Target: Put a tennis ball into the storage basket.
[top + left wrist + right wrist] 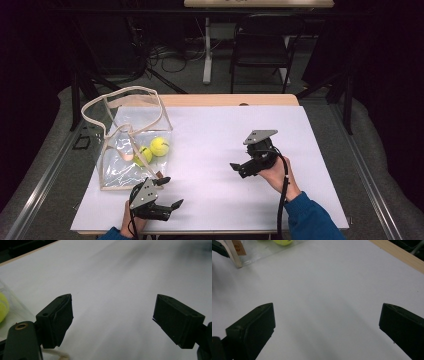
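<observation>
Fingers of the left gripper (169, 192) gape wide and hold nothing — the clear plastic bag (131, 150) lies just beyond at eleven o'clock, two fuzzy yellow tennis balls (152, 150) inside. Farther off, the right gripper (239, 170), equally spread and empty, points at nine o'clock over the smooth white sheet (210, 150).
</observation>
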